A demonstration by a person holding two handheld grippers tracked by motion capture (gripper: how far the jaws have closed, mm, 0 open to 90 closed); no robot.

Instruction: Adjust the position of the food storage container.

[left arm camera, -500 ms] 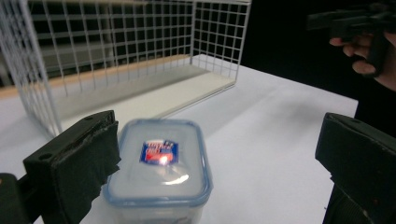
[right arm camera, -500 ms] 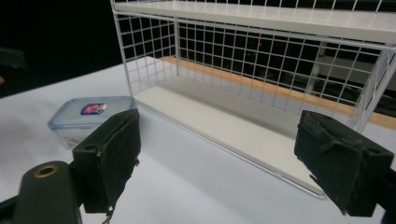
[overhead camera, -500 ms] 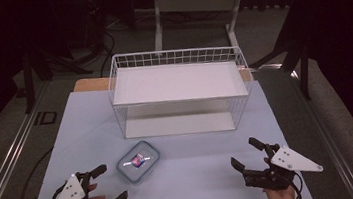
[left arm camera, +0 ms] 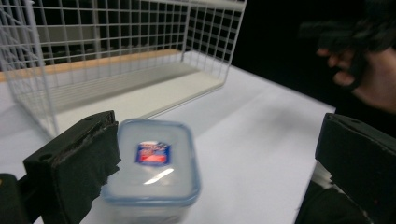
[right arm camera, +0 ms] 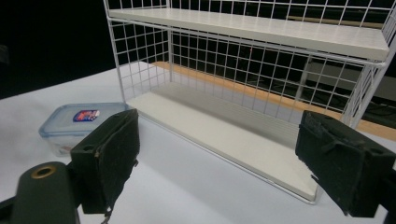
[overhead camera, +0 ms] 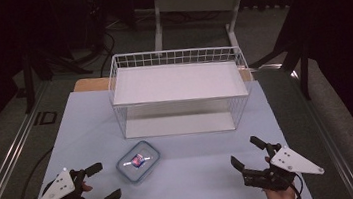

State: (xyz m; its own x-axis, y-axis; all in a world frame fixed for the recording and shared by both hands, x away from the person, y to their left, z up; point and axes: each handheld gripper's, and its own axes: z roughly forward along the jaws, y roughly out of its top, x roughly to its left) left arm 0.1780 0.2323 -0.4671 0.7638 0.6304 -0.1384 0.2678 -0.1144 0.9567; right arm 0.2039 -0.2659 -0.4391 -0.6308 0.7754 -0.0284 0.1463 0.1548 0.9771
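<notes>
High view: a person's two hand-held grippers hover low over the near edge of a pale tabletop (overhead camera: 198,172), both with jaws spread wide and holding nothing. The left gripper (overhead camera: 99,184) sits just beside a small clear plastic container (overhead camera: 139,161) with a blue-rimmed lid and a red-and-blue label, which lies flat on the tabletop a little in front of a white wire basket (overhead camera: 179,90) and apart from it. The right gripper (overhead camera: 246,153) waits well off to the other side, pointed toward the basket.

From the left gripper view, the container (left arm camera: 154,163) lies between the jaws but close against one pad, with the other pad far from it; the picture is blurred, so whether that pad touches the box cannot be told. Closing from this off-centre stance would likely shove the light box sideways across the smooth tabletop rather than clamp it, or catch only a rounded corner and let it twist out. The slick lid and sides add to the risk of a slip once lifted. A lift toward the basket could also clip the wire rim if the box is carried too low.
</notes>
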